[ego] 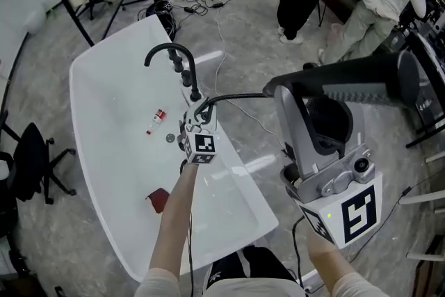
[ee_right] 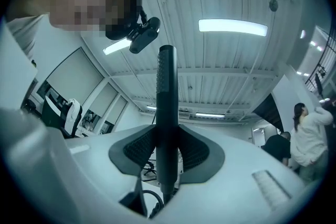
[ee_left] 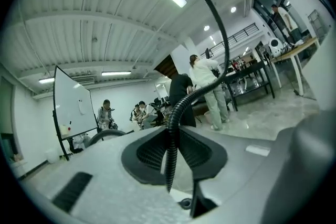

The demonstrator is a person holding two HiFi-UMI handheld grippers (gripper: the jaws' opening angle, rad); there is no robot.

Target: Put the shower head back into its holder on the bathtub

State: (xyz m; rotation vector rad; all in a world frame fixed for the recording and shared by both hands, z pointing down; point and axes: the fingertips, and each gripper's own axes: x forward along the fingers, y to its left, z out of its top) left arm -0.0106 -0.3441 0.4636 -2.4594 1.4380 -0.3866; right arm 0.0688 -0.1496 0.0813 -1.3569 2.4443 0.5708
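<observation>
Red-and-white thing in the bathtub, perhaps a bottle: too small to tell.

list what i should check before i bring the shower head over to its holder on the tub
1. right gripper clamped on the shower head: ok
2. left gripper clamped on the hose: ok
3. hose free of kinks between the two grippers: ok, one smooth arc in the head view
4. holder by the faucet in sight and free: cannot tell, the left gripper sits over that spot
5. small bottle lying in the bathtub, away from the faucet side: ok
</observation>
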